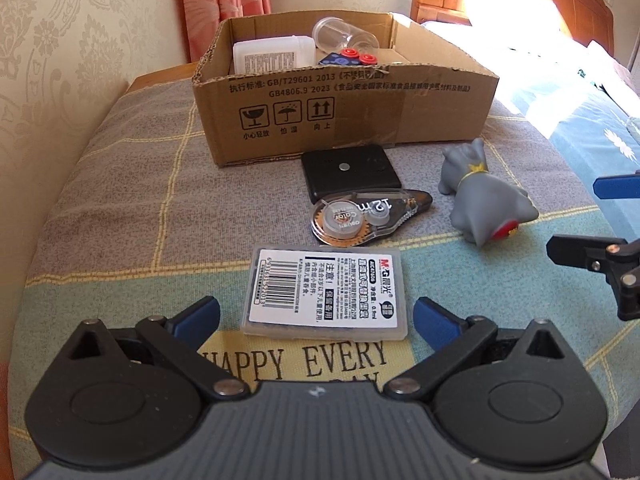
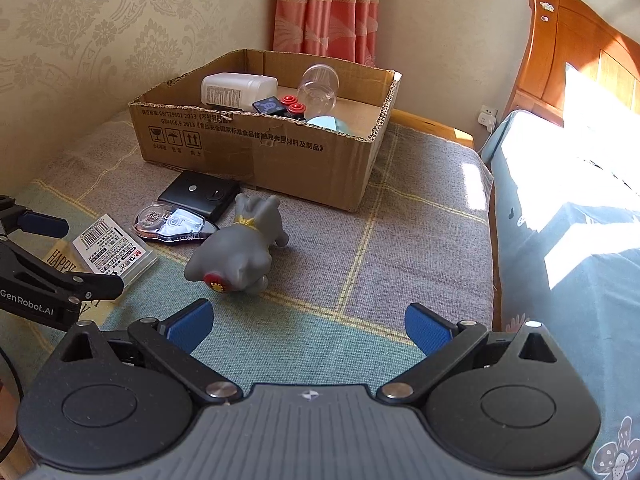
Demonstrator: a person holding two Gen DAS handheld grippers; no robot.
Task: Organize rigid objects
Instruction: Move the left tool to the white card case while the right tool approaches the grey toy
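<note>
Left gripper (image 1: 316, 316) wide open, empty, just short of flat clear case (image 1: 326, 292) with white barcode label. Right gripper (image 2: 308, 328) wide open, empty, near grey toy (image 2: 240, 248) lying on cloth (image 2: 400, 240). Box (image 1: 340, 120) behind.

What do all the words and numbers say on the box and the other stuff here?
"GB/T29601 2013", "GB4806.9 2023": cardboard box; three handling signs below.
"HAPPY EVERY": cloth.
"M&G", barcode: clear plastic case; small print too small.
"12m": correction tape.
"GenRobot.AI": left gripper.
White bottle: label too blurred.
</note>
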